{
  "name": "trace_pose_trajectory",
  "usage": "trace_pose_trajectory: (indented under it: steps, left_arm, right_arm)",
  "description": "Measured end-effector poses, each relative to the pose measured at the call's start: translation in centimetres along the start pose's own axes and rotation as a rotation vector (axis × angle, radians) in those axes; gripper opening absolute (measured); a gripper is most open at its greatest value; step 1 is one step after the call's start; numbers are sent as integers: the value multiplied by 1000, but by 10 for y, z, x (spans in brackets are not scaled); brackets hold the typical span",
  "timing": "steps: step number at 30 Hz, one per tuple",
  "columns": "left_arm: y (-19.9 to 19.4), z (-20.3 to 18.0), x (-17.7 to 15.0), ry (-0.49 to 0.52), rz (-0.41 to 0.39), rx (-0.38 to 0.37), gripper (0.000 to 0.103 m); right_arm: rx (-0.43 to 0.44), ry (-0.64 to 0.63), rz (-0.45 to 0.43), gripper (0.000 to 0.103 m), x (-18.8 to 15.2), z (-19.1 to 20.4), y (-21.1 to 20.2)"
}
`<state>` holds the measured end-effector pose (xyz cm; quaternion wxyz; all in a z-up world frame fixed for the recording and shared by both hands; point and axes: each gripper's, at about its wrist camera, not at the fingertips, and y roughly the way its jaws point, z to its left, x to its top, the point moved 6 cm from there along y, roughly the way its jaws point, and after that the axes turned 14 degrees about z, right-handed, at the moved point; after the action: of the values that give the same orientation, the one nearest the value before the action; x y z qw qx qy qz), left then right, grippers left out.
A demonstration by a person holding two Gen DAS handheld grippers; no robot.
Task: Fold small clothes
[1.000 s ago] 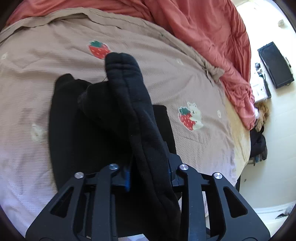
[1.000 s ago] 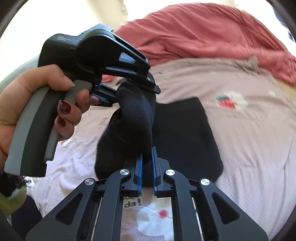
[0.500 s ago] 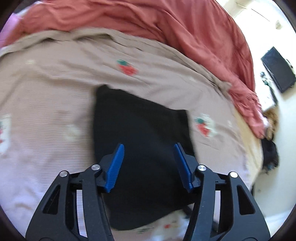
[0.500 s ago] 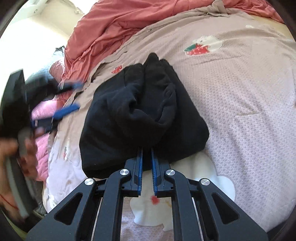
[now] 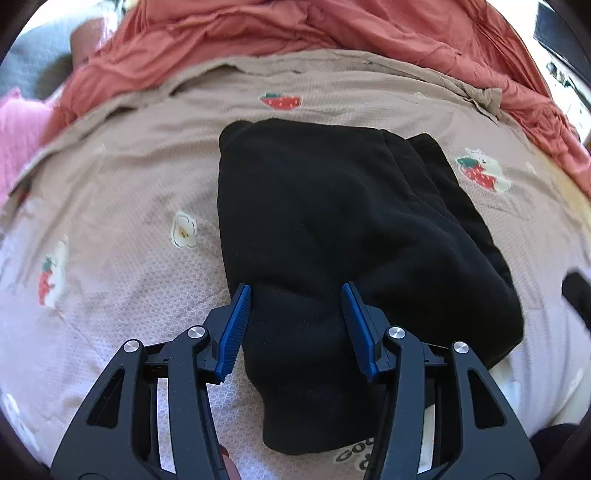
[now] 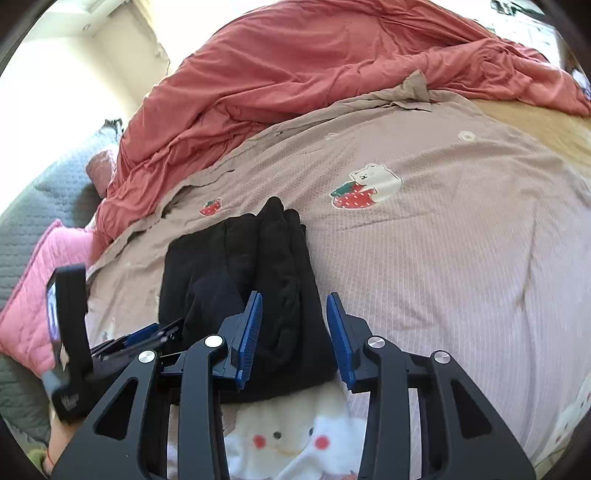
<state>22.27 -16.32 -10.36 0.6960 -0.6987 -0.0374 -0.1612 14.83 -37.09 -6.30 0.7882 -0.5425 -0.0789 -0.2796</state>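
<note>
A black fleece garment [image 5: 332, 221] lies folded in a thick bundle on the beige strawberry-print blanket [image 5: 129, 192]. My left gripper [image 5: 295, 325] is open, its blue pads on either side of the bundle's near end, holding nothing. In the right wrist view the same black garment [image 6: 258, 280] lies ahead. My right gripper [image 6: 293, 332] is open over its near right edge, empty. The left gripper [image 6: 122, 343] shows at the lower left of that view.
A rumpled red duvet [image 5: 295, 33] is heaped along the far side of the bed, also seen in the right wrist view [image 6: 314, 74]. A pink pillow [image 6: 40, 280] lies at the left. A white cartoon print [image 6: 295, 435] is below the garment.
Both grippers have let go of the black garment and opened. The garment, held up a second ago, now lies folded on the blanket. The left gripper has drawn back to its near end.
</note>
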Motion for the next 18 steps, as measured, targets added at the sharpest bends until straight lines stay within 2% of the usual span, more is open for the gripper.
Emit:
trace_pose_trajectory:
  steps: [4,5,8,13,15,18]
  left_arm:
    - [-6,14,0,-16,1,-77,42]
    - [-7,16,0,-19,5,-93,42]
    - [-10,19,-1,-35,11,-137,44]
    - [-11,18,-4,-54,9,-168,46]
    - [-12,18,-5,-54,8,-174,47]
    - [-13,18,-6,-47,8,-179,49]
  right_arm:
    - [21,-81,19,37,14,10,6]
    - [38,-105,34,41,17,15,9]
    - [63,-175,75,41,26,33,24]
    - [95,-250,167,41,36,52,59]
    - [77,-293,207,41,39,56,78]
    - [92,-286,258,43,39,54,96]
